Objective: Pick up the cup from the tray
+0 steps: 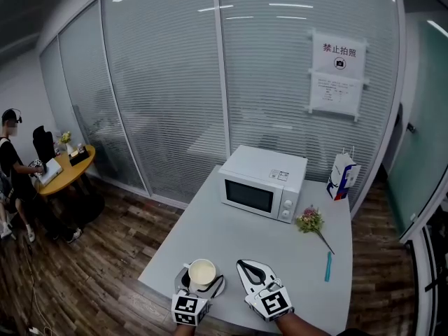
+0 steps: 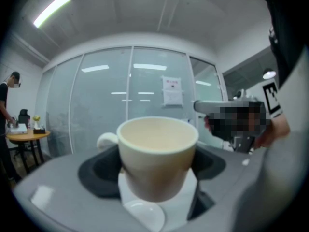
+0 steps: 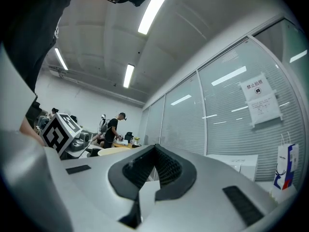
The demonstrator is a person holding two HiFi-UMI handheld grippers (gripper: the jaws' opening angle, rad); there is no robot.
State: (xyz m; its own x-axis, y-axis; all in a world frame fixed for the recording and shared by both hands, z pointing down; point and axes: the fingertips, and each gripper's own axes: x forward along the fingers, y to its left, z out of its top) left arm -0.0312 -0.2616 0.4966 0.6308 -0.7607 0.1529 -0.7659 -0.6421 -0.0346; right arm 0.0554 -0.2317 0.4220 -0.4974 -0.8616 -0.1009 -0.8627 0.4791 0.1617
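A cream cup [image 1: 201, 273] with a handle on its left sits between the jaws of my left gripper [image 1: 201, 283] at the near edge of the grey table [image 1: 231, 229]. In the left gripper view the cup [image 2: 158, 151] fills the gap and both dark pads press its sides, so the left gripper [image 2: 158, 180] is shut on it. A round dark shape with a pale rim [image 1: 180, 281] shows under the cup; I cannot tell whether it is the tray. My right gripper [image 1: 245, 265] lies just right of the cup. Its jaws [image 3: 153, 153] meet with nothing between them.
A white microwave [image 1: 264, 183] stands at the table's far side. A milk carton [image 1: 341, 176] is at the far right corner, a small flower bunch [image 1: 311, 222] and a blue pen [image 1: 327, 266] lie to the right. A person [image 1: 12, 163] sits at a round table far left.
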